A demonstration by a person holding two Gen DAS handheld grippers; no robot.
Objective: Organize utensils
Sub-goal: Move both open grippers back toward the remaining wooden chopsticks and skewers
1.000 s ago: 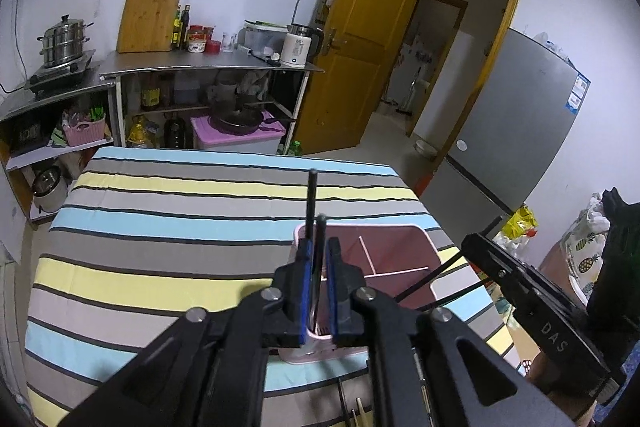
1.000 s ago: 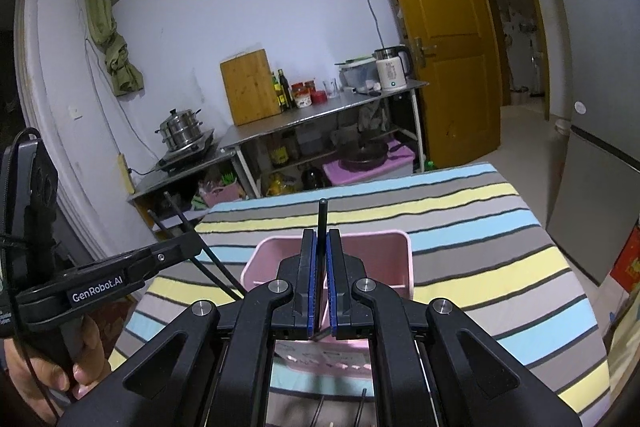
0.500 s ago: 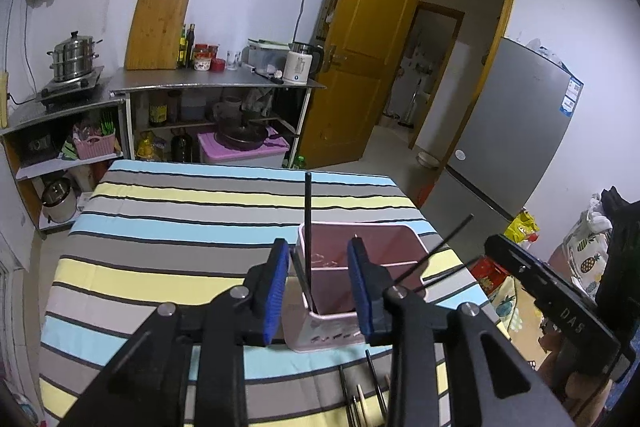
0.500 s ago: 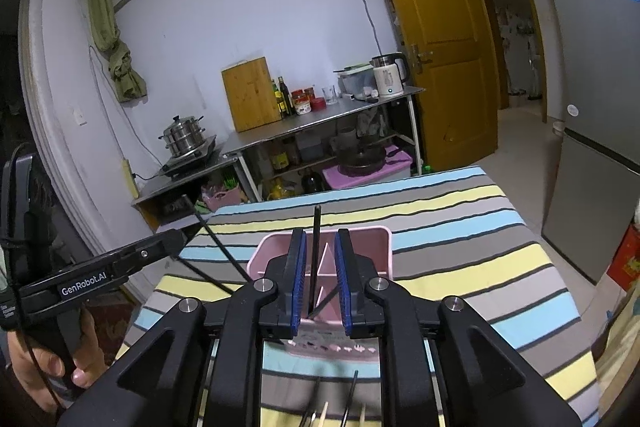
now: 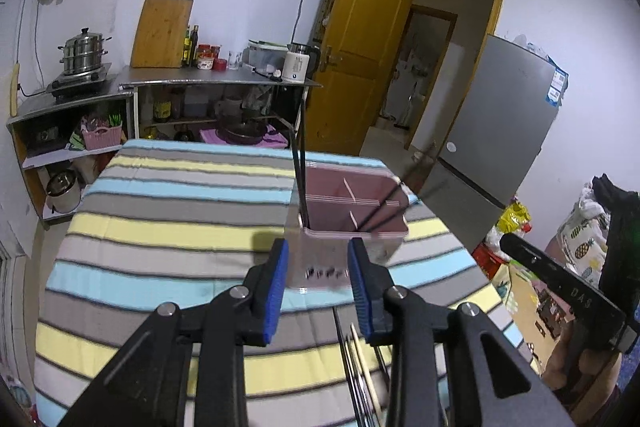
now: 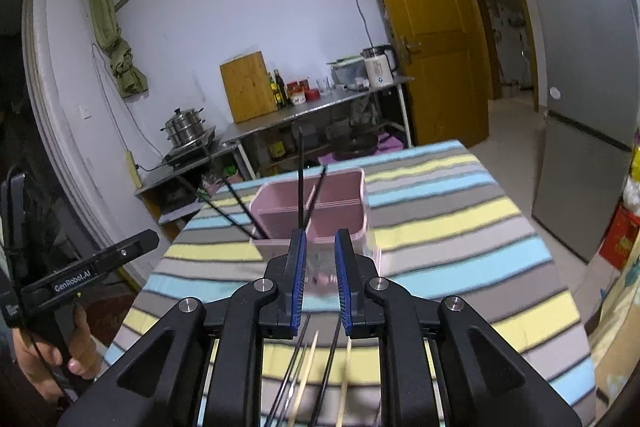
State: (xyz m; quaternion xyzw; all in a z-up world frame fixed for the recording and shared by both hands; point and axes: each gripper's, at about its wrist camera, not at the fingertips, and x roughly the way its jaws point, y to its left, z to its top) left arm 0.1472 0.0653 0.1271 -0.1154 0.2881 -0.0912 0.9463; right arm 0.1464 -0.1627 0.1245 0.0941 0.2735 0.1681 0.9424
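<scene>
A pink divided utensil holder (image 5: 352, 211) (image 6: 320, 207) stands on the striped tablecloth. Black chopsticks (image 5: 299, 163) (image 6: 300, 183) stand and lean inside its compartments. Loose black and wooden chopsticks (image 5: 360, 367) (image 6: 308, 371) lie on the cloth in front of the holder. My left gripper (image 5: 318, 287) is open and empty, held above the loose chopsticks just short of the holder. My right gripper (image 6: 320, 279) is open and empty, also just short of the holder. Each gripper shows at the edge of the other's view.
The striped table (image 5: 168, 227) stretches left and behind the holder. A steel counter (image 5: 216, 81) with a cutting board, bottles and a kettle stands at the far wall. A yellow door (image 5: 360, 39) and a grey fridge (image 5: 504, 115) are at the right.
Both grippers opened, let go of their black chopsticks into the holder, and drew back and up. The loose chopsticks on the cloth came into view.
</scene>
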